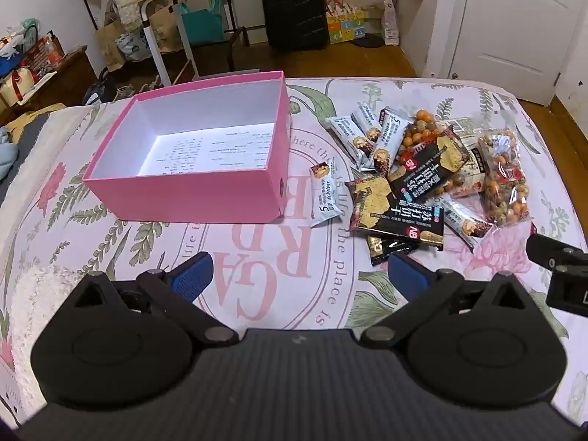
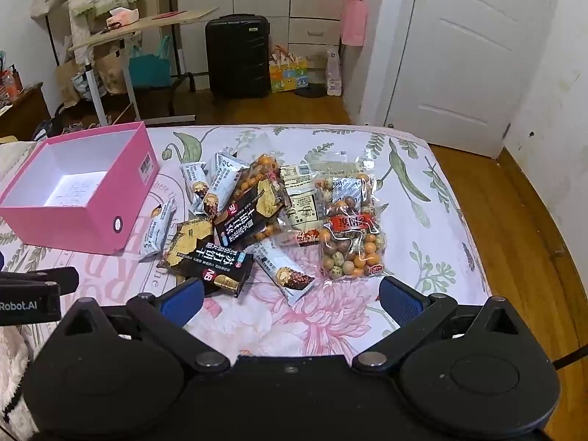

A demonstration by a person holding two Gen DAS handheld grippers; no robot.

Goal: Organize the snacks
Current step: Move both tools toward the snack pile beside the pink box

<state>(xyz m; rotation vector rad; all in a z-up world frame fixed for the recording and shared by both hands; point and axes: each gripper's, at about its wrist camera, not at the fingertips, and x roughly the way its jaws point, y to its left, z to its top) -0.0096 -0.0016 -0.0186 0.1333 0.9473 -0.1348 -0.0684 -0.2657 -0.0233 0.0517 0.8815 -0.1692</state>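
Snacks [image 2: 264,217] lie heaped at 3 o'clock of the empty pink box [image 1: 191,191]; both hand-held grippers, left [image 1: 299,275] and right [image 2: 290,297], gape wide and hold nothing, so pinch one loose edge packet first.

A floral bedspread [image 2: 422,198] covers the near bed. Beyond it lies a wooden floor [image 2: 522,220]. A black suitcase [image 2: 238,55] stands at the far wall, a white door [image 2: 463,55] right, a tilted desk [image 2: 147,24] left.

black cracker pack [image 1: 391,246] partly buried, box print [image 1: 213,150] illegible
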